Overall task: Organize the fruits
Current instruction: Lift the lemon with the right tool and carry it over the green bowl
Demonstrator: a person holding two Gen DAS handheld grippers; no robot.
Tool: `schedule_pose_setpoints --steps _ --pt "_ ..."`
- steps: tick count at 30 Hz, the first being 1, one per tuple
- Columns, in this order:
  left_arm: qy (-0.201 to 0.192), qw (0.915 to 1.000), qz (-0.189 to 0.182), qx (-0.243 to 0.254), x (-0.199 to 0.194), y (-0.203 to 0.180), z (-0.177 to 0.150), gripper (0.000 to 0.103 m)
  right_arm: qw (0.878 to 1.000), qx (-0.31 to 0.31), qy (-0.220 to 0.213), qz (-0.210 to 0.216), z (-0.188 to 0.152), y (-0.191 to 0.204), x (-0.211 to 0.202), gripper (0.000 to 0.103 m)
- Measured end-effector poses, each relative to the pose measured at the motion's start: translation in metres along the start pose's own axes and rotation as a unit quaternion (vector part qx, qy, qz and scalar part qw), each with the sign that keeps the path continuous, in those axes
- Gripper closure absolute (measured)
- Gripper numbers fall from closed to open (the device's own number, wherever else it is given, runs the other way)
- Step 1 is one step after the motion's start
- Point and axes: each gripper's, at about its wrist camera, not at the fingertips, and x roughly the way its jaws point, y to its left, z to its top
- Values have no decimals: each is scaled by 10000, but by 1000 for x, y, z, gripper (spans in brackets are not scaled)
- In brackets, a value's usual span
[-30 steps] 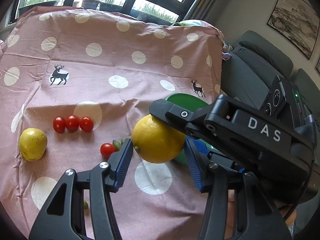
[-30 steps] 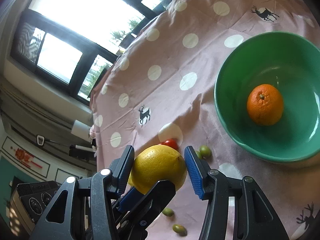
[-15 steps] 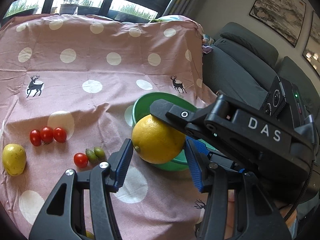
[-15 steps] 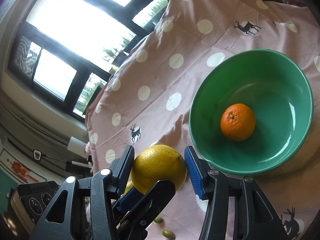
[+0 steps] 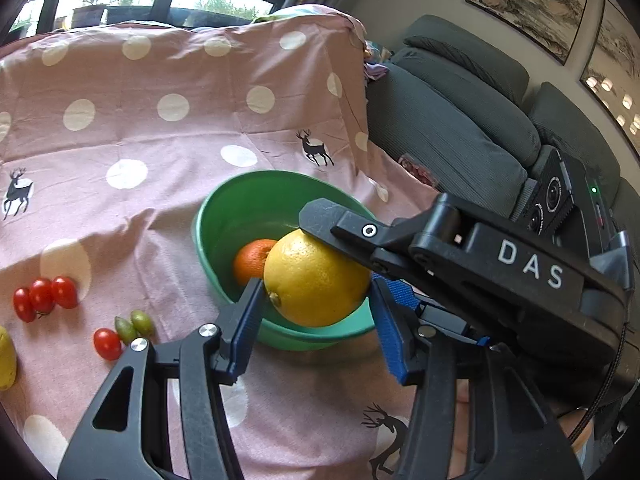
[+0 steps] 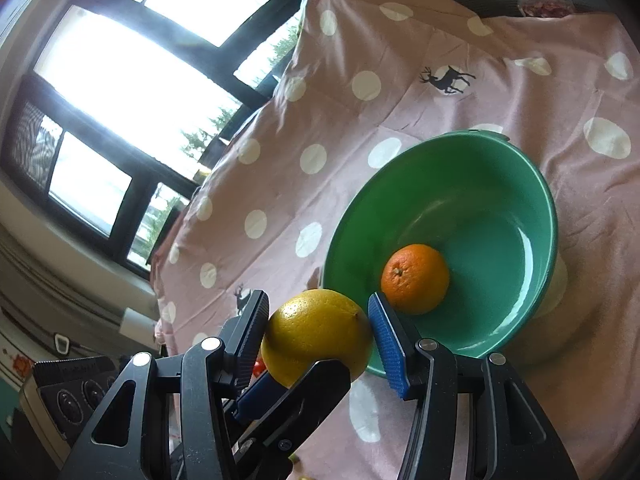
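A large yellow citrus fruit (image 5: 316,280) hangs in the air over the near rim of a green bowl (image 5: 208,224). My left gripper (image 5: 316,285) is shut on its sides with blue pads. From the right, one black finger (image 5: 360,232) of the other gripper lies over the fruit's top. In the right wrist view my right gripper (image 6: 316,309) is likewise shut on the yellow fruit (image 6: 316,336), and a left finger (image 6: 320,376) crosses beneath it. An orange (image 6: 414,278) lies inside the bowl (image 6: 520,184); the orange (image 5: 250,262) shows partly behind the fruit.
On the pink dotted cloth (image 5: 160,152) left of the bowl lie three cherry tomatoes (image 5: 40,298), a single tomato (image 5: 107,343), two small green fruits (image 5: 134,326) and a yellow fruit (image 5: 6,360) at the picture's edge. A grey sofa (image 5: 460,140) stands right of the table.
Both grippers have carried the yellow fruit rightward from above the tomatoes to the bowl's near rim. The grip on it has not changed.
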Motion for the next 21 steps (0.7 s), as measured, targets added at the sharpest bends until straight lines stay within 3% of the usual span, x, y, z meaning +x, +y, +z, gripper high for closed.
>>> schedule_pose_setpoints --steps 21 --pt "505 9973 -468 240 48 -14 7 50 9972 412 -248 -576 15 -34 -10 48"
